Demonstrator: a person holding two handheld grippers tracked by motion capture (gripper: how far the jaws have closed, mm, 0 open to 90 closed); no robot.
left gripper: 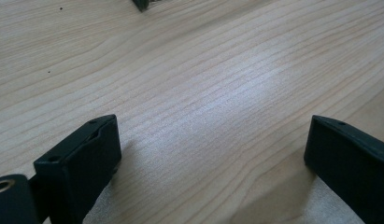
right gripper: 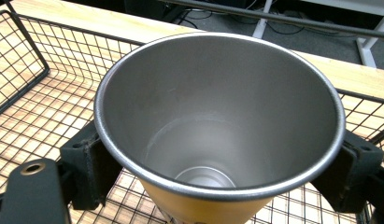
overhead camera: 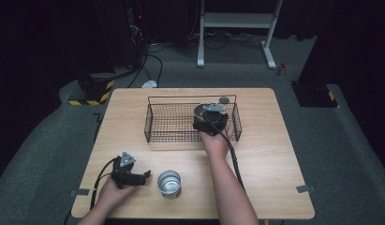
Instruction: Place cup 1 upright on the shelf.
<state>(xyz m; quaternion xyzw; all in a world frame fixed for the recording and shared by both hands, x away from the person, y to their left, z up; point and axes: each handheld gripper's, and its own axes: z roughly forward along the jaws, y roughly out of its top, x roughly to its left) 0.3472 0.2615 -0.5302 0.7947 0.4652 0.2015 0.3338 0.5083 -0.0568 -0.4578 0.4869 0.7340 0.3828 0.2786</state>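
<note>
The left gripper (left gripper: pixel 213 154) looks down at a slant on the pale wooden bench (left gripper: pixel 203 70), its two black jaws rising from the bottom corners and standing wide apart with only bare wood grain between them. The jaw at lower left shows small screw holes and a brass-ringed hole beside it. Both jaws throw soft shadows onto the bench. Beyond the jaws, at the top edge, the corner of a dark object (left gripper: pixel 142 4) pokes in, too little of it to identify.
</note>
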